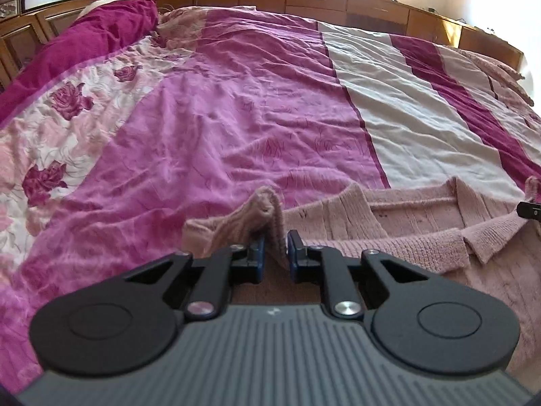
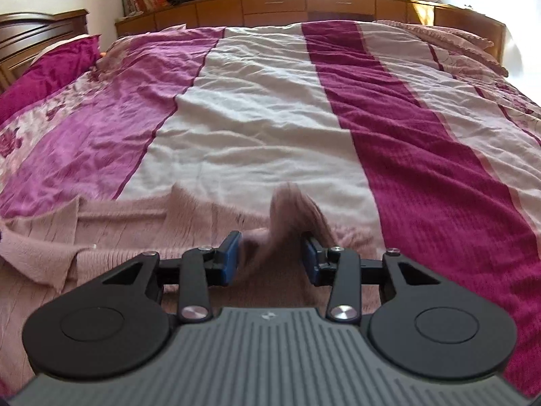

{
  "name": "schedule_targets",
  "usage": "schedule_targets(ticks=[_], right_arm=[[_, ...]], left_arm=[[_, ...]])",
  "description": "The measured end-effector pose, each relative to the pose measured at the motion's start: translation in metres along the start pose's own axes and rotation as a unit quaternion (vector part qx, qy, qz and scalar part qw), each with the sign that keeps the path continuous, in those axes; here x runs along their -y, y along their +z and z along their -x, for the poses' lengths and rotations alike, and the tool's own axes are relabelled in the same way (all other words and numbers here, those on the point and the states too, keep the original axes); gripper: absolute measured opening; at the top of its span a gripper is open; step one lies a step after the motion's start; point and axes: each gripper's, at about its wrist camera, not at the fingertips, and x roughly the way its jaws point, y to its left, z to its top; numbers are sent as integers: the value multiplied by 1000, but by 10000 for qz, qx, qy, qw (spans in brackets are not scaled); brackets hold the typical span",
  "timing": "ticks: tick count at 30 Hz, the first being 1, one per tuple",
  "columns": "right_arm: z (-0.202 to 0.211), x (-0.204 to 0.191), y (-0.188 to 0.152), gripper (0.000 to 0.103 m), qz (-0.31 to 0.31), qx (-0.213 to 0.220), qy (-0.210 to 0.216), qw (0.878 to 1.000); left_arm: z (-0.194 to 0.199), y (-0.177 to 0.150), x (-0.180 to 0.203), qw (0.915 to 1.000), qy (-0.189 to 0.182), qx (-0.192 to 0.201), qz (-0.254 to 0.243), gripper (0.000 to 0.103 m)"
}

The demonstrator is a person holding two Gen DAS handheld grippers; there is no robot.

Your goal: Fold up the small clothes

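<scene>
A pale pink knitted cardigan (image 1: 389, 233) with a collar lies on the striped bedspread (image 1: 236, 118) at the near edge. My left gripper (image 1: 275, 253) is shut on a raised fold of its left shoulder or sleeve (image 1: 267, 209). In the right wrist view the cardigan (image 2: 118, 230) spreads to the left. My right gripper (image 2: 272, 258) has its jaws wide apart, with a blurred hump of pink knit (image 2: 290, 213) standing between them. Its blue pads (image 2: 231, 250) sit beside the fabric and do not press it.
The bedspread (image 2: 270, 118) has pink, white and dark magenta stripes and stretches far ahead. A magenta pillow (image 1: 84, 34) and wooden headboard (image 1: 33, 6) are at the left. Wooden cabinets (image 1: 321, 0) run along the far side below a window. A frilled pink cushion (image 2: 449, 40) lies far right.
</scene>
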Motion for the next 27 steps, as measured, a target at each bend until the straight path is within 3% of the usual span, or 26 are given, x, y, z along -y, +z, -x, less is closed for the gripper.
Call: schedule_targets(ticks=[3, 5, 11, 19, 27], right_arm=[[-1, 6, 6, 47, -185, 25, 42, 9998], [3, 11, 7, 48, -294, 57, 73, 9995], [21, 21, 2, 48, -442, 157, 220, 9987], [22, 0, -12, 55, 428, -292, 381, 9979], [23, -13, -26, 56, 366, -399, 454, 9975]], left_arm=[[2, 1, -2, 10000, 28, -11, -59, 21], [4, 0, -3, 9998, 118, 5, -158, 32], [12, -2, -8, 9995, 75, -25, -297, 32], [25, -16, -2, 9964, -190, -156, -807, 35], [8, -24, -6, 9975, -88, -313, -632, 35]])
